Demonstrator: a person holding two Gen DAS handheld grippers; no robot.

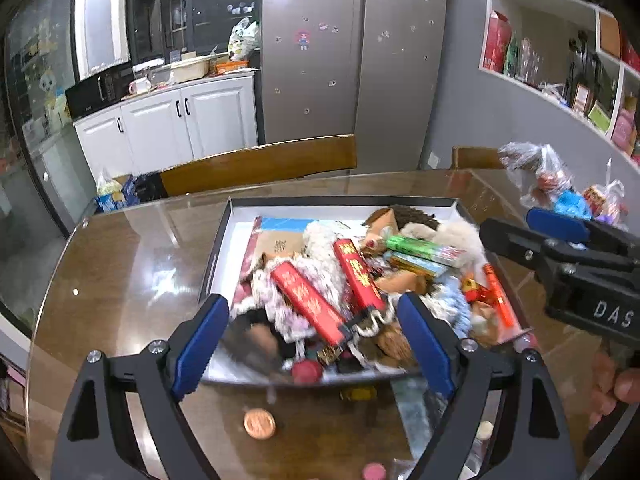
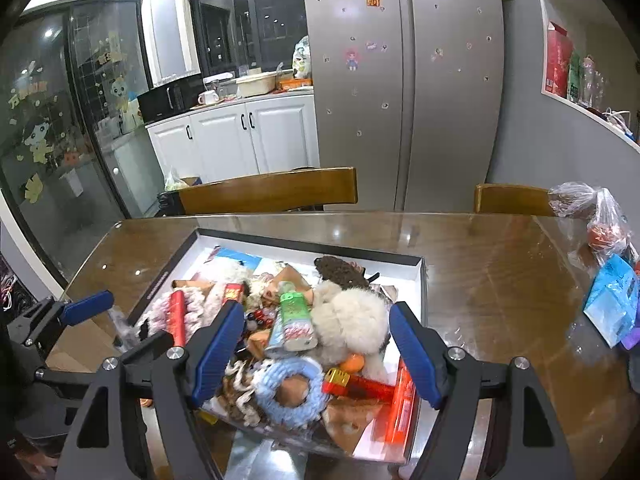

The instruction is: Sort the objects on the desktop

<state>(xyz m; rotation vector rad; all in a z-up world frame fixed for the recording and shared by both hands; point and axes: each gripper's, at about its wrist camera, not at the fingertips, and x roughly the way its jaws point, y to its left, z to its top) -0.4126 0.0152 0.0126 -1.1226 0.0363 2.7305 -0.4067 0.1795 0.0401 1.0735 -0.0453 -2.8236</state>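
A shallow black-rimmed box (image 1: 344,201) (image 2: 304,245) on the glass-topped wooden table is piled with small items: red packets (image 1: 306,300), a green tube (image 1: 424,249) (image 2: 295,316), fluffy white pieces (image 2: 352,320), a blue knitted ring (image 2: 288,394). My left gripper (image 1: 314,336) is open and empty, hovering over the box's near end. My right gripper (image 2: 316,354) is open and empty above the box's near right part. In the left wrist view the right gripper (image 1: 560,236) reaches in from the right; in the right wrist view the left gripper (image 2: 86,306) sits at the left.
A copper coin (image 1: 259,423), a pink cap (image 1: 374,471) and a yellow bit (image 1: 358,394) lie on the table before the box. Plastic bags of goods (image 1: 560,184) (image 2: 600,224) and a blue packet (image 2: 612,300) sit at the right. Two chair backs (image 1: 260,164) (image 2: 512,198) stand behind.
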